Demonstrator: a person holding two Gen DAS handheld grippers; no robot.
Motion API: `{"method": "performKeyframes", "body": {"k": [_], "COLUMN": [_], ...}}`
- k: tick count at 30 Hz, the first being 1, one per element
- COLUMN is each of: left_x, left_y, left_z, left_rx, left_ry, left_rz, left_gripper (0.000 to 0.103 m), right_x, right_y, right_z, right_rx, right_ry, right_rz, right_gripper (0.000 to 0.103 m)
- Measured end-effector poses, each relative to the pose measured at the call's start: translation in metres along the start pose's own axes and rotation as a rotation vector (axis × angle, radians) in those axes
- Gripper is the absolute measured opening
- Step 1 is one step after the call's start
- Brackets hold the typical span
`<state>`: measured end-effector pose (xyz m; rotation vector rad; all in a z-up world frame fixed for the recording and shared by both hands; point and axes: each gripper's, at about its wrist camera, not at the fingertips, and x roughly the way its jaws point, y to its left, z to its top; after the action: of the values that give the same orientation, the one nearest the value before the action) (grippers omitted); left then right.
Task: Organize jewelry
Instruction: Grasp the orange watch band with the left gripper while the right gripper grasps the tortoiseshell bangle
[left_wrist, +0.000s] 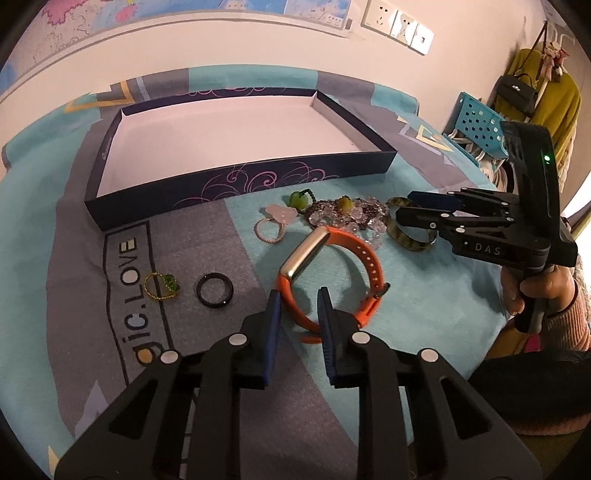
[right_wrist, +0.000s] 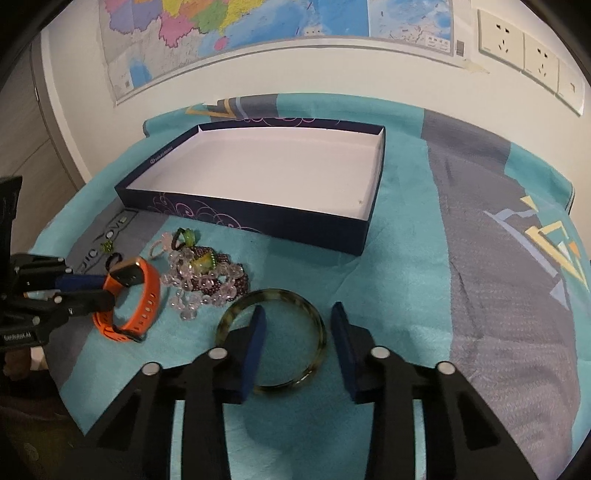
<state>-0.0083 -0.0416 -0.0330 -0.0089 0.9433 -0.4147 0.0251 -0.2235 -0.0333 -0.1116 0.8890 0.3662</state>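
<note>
An empty dark blue box (left_wrist: 236, 192) (right_wrist: 258, 218) with a white inside sits on the blue cloth. In front of it lie an orange wristband (left_wrist: 354, 251) (right_wrist: 147, 295), a pile of clear and purple beads (left_wrist: 351, 216) (right_wrist: 207, 284), a mottled green bangle (left_wrist: 406, 236) (right_wrist: 317, 332), a pink ring (left_wrist: 269, 230), a black ring (left_wrist: 215, 290) and a green-stone ring (left_wrist: 162, 286). My left gripper (left_wrist: 299, 299) (right_wrist: 107, 290) is open, its fingers straddling the wristband's strap. My right gripper (right_wrist: 297, 317) (left_wrist: 410, 201) is open, straddling the bangle's right side.
The cloth covers the table, with its edges at left and right. A wall with a map (right_wrist: 258, 33) and sockets (right_wrist: 528, 55) stands behind. A blue perforated basket (left_wrist: 476, 125) and hanging clothes are at the far right.
</note>
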Motion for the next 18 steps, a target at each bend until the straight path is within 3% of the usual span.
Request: {"method": "performKeyframes", "body": {"k": [3, 9, 18], "left_x": [0.002, 0.003, -0.006], "left_y": [0.000, -0.004, -0.007], "left_z": [0.002, 0.005, 0.011], "left_rx": [0.004, 0.039, 0.073], "left_ry": [0.007, 0.008, -0.021], "left_rz": [0.008, 0.033, 0.049], "left_gripper": [0.020, 0.009, 0.007], "right_x": [-0.001, -0.008, -0.030], "right_y": [-0.003, -0.011, -0.017], "right_z": [-0.001, -0.003, 0.007], "right_rx": [0.001, 0.034, 0.067], "right_ry": [0.004, -0.012, -0.084], "right_rz": [0.005, 0.043, 0.085], "right_gripper": [0.008, 0.006, 0.007]}}
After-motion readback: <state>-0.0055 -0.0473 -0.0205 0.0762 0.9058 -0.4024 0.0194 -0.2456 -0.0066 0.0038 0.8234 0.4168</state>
